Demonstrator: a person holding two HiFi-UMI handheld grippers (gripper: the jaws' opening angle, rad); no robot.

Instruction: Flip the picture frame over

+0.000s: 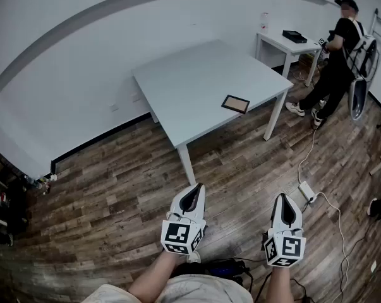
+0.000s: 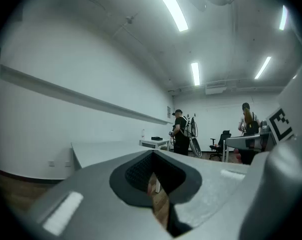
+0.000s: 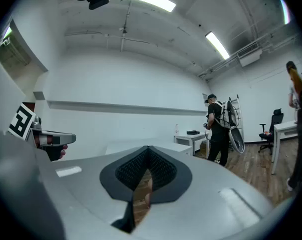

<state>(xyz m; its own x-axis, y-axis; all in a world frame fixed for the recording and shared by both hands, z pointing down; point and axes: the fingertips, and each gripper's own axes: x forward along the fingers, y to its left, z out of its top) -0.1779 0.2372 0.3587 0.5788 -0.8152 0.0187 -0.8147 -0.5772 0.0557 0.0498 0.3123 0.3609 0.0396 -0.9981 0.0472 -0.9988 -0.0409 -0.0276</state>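
Room: bare wooden floor [image 1: 114, 175] lies between the grippers and the table [image 1: 196, 74]; a power strip [image 1: 306, 190] lies to the right.
Edge: the picture frame [image 1: 235, 103] lies near the table's right edge, well apart from both grippers.
Frame: flat, dark rim, brown middle.
Left gripper [image 1: 198, 186]: jaws together, nothing between them.
Right gripper [image 1: 282, 197]: jaws together, nothing between them.

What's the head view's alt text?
A dark-framed picture frame lies flat near the right edge of a white square table. Below, the left gripper and right gripper hover shut and empty over wood-plank floor. A person in black stands top right.
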